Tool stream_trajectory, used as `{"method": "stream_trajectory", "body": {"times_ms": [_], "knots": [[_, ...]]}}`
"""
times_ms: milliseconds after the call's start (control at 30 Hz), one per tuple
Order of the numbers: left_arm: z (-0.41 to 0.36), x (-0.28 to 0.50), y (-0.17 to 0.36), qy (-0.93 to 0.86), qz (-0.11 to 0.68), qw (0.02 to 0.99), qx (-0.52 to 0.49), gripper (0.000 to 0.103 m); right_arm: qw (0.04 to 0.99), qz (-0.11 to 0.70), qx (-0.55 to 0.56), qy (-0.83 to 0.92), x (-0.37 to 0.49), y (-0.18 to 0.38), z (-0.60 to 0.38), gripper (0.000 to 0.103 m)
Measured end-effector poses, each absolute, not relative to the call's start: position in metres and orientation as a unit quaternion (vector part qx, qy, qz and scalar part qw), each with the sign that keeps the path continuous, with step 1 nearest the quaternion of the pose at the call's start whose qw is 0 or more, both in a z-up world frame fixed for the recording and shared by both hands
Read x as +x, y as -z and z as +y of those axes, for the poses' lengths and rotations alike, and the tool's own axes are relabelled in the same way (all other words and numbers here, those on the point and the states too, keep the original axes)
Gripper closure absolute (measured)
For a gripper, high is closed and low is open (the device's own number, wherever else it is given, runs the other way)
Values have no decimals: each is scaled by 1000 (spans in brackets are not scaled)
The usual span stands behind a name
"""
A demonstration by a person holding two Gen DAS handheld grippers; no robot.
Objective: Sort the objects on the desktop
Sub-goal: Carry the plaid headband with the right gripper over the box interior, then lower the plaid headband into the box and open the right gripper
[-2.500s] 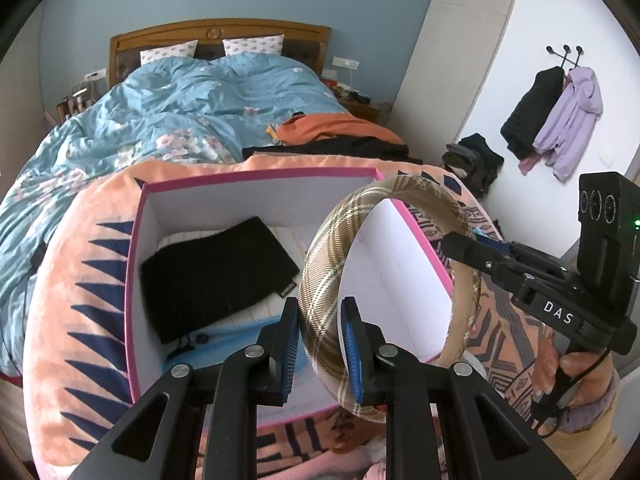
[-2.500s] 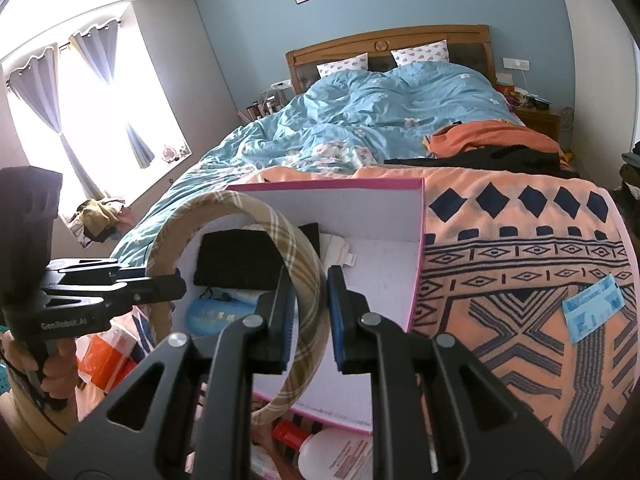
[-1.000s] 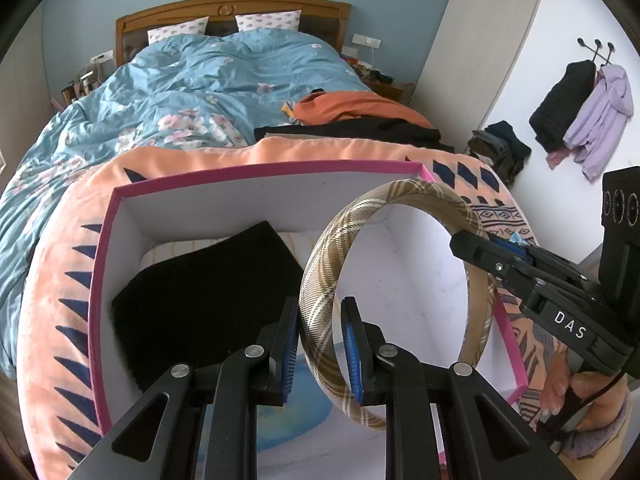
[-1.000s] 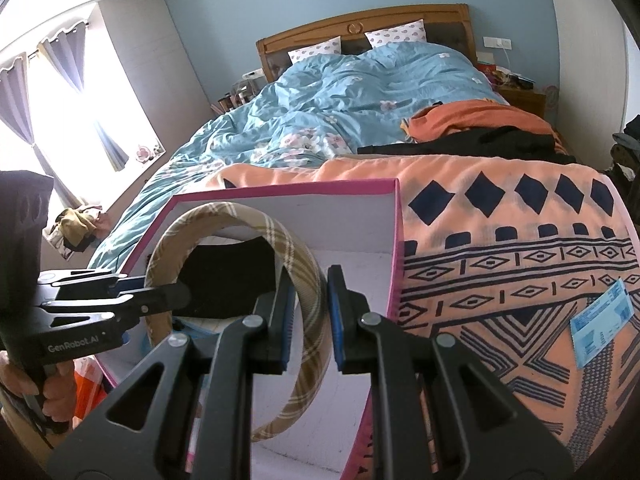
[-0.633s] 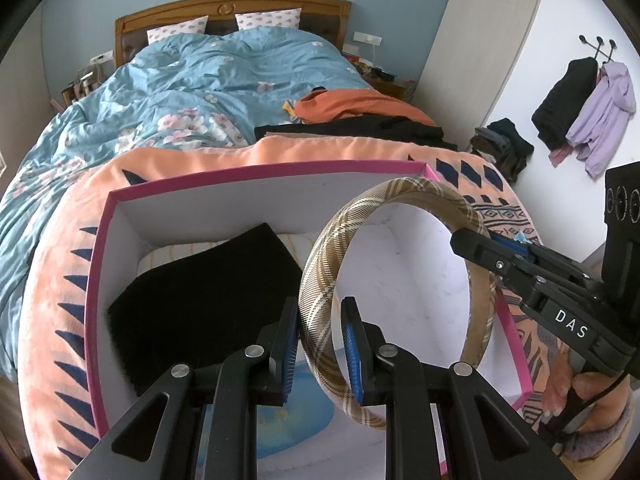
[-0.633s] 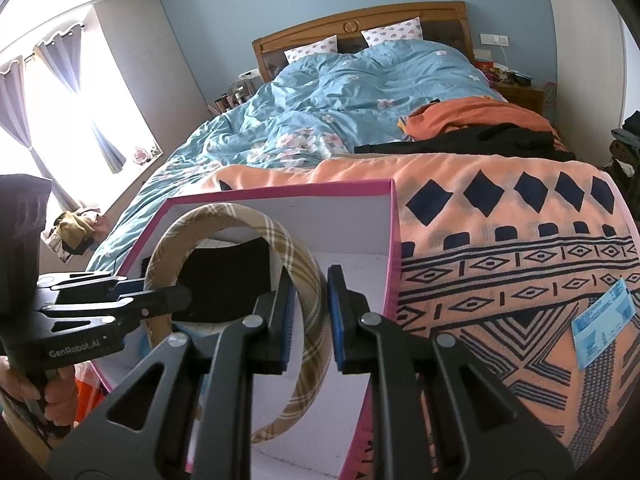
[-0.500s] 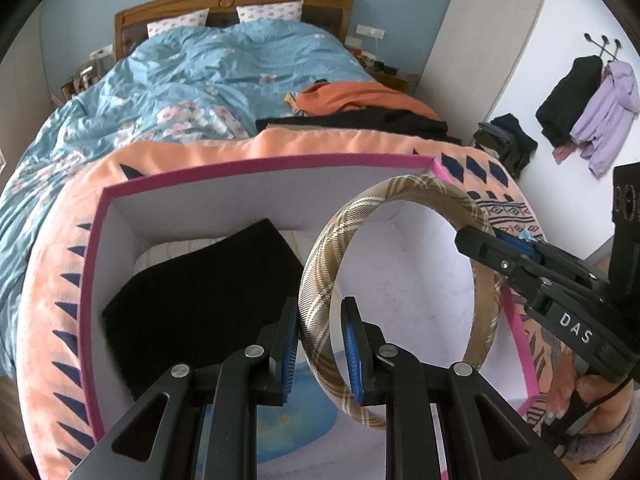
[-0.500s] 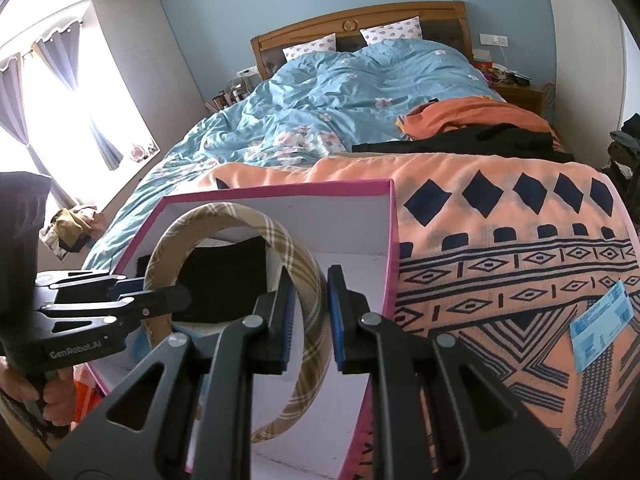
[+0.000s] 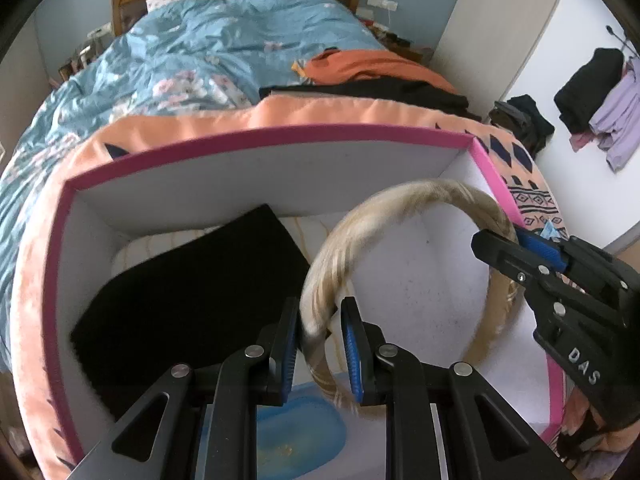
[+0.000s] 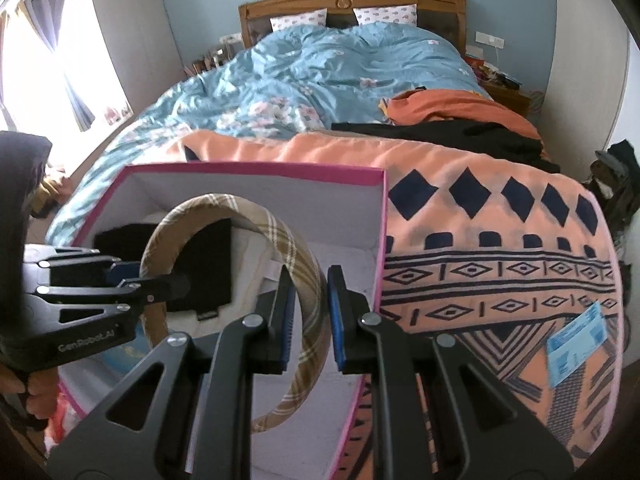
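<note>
The left gripper (image 9: 320, 312) stands at lower centre of the left wrist view. Its jaws are closed on one arm of the plaid headband (image 10: 224, 204). The band is blurred in that view.

The right gripper (image 10: 310, 280) stands at lower centre of the right wrist view. Its jaws have just been opening slightly. The other arm of the headband lies between them and fills the gap.

The headband stands upright as an arch between the two grippers, inside the outline of the pink-rimmed box (image 10: 256, 170). Whether its ends touch the box floor cannot be told.

Box contents:
- a black folded fabric item (image 9: 192, 292), left half of the box;
- a blue flat item (image 9: 296, 428), lower edge of the frame.

The box rests on a patterned orange cloth (image 10: 500, 248) covering the bench. A blue packet (image 10: 576, 344) lies on the cloth at right, well apart from the box. A bed (image 10: 340, 72) fills the upper part of the frame.
</note>
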State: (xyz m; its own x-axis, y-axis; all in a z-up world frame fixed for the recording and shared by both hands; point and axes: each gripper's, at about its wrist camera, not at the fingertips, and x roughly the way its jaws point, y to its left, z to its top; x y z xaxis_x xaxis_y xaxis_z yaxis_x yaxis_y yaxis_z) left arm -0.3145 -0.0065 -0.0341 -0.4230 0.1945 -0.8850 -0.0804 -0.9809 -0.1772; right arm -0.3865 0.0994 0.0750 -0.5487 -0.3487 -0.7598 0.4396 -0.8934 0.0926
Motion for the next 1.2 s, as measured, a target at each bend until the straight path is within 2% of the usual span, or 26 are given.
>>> {"method": "stream_trajectory", "body": {"times_ms": [167, 233, 333, 367, 433, 733, 800, 933, 1133, 1200], "knots": [[-4, -315, 34, -842, -47, 70, -532, 79, 211, 89, 407, 884, -385, -76, 93, 80], [-4, -314, 33, -843, -48, 70, -531, 67, 208, 92, 402, 887, -384, -77, 94, 78], [-6, -312, 29, -852, -49, 56, -519, 55, 210, 89, 396, 889, -383, -77, 96, 74], [-8, -311, 27, -853, -53, 57, -516, 52, 204, 88, 391, 893, -382, -78, 98, 65], [-9, -311, 26, -855, -54, 53, -513, 50, 214, 79, 388, 893, -383, -81, 97, 59], [-12, -296, 17, -868, -56, 62, -489, 47, 235, 29, 375, 896, -369, -86, 110, 51], [-12, -286, 13, -875, -53, 64, -478, 36, 242, 26, 371, 896, -361, -88, 112, 48], [-9, -265, 5, -885, -43, 73, -457, 23, 261, 15, 365, 894, -344, -90, 117, 47], [-8, -225, -13, -907, -21, 59, -416, 16, 291, 1, 345, 892, -307, -96, 127, 47], [-9, -211, -17, -910, -27, 61, -410, 11, 299, -1, 332, 895, -290, -100, 132, 40]]}}
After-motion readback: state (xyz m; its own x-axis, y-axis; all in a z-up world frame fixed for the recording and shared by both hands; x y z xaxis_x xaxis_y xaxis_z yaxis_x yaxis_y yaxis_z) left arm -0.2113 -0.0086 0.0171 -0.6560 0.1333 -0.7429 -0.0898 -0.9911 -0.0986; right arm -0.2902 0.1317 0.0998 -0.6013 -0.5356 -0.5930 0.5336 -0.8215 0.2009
